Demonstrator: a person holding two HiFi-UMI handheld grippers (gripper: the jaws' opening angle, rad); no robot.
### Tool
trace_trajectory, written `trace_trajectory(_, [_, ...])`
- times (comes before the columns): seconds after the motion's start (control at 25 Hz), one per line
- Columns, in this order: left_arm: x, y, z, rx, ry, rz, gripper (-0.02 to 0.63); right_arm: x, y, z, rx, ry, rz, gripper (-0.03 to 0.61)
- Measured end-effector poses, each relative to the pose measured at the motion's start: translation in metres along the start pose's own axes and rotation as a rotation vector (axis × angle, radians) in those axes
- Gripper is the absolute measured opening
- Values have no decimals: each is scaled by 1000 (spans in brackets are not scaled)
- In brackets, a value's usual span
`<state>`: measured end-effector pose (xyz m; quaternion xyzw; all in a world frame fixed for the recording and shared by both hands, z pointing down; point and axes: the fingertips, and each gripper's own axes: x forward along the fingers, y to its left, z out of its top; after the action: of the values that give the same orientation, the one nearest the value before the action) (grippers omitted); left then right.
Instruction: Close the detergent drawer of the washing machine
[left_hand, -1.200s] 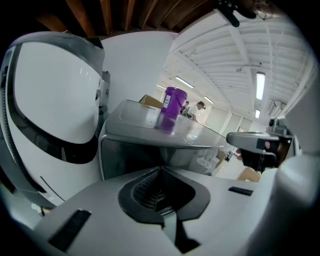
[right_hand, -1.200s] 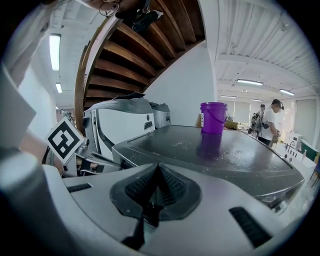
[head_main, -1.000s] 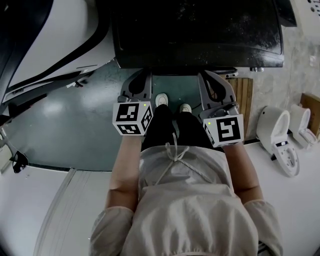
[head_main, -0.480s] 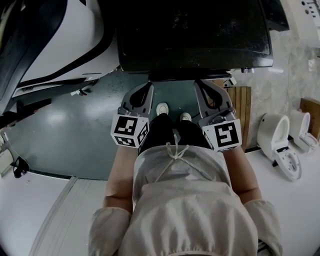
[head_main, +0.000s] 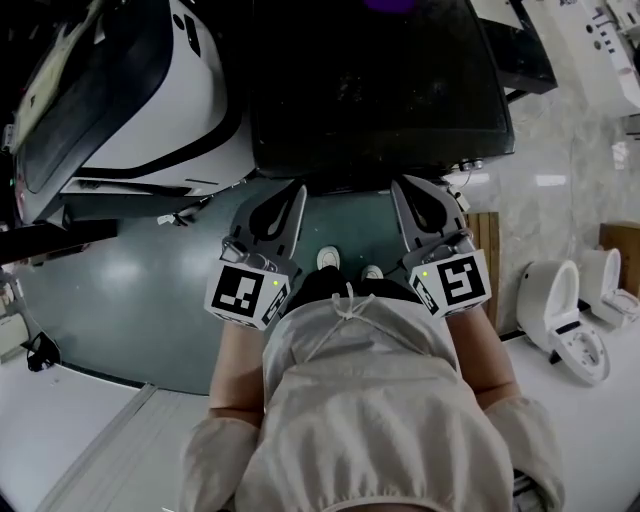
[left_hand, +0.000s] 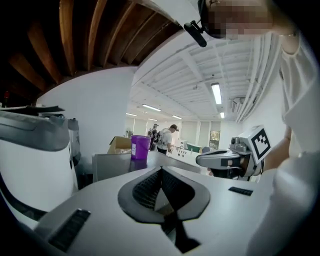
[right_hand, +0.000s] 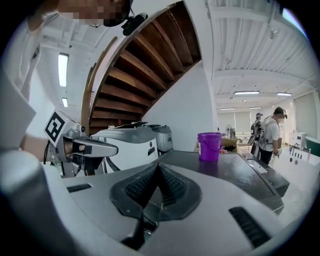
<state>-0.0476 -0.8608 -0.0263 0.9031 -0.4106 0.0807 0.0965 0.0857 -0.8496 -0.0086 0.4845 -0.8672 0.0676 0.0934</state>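
Note:
A dark-topped washing machine stands straight ahead of me; its detergent drawer does not show in any view. My left gripper and right gripper are held side by side at waist height, just short of the machine's front edge and touching nothing. Both are shut, with nothing between the pads. In the left gripper view, the left gripper points over the machine's top. The right gripper looks across the same glossy top, where a purple bucket stands.
A white appliance with black trim stands close on the left. White toilets and a wooden panel lie to the right, on a green floor. People stand far off in the hall.
The head view has shifted, so more of the machine's top and the white appliance show. Both grippers sit a little nearer the machine's front edge and have stayed shut.

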Motion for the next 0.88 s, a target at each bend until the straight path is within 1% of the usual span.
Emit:
trace_trajectory(0.08, [-5,-8,20,24,-29,-5,18,-8,-2,15,-6,-29,-4,6])
trace_trajectory(0.2, [-12,-14,41,59,-56,11,18,-19,-6,35,-31,-67,-16,6])
trace_trajectory(0.44, [-27,-22,76,84,-101,49,18,-37,-8,66,-50,-126,-20,6])
trace_trajectory(0.64, [-33,-29,84,88,-108,64,18,-44,-3,75,-58,-146,0,5])
trace_trajectory(0.88, [-35,-28,73,80,-67,82,18,-47,2,72,-91,-144,15,3])
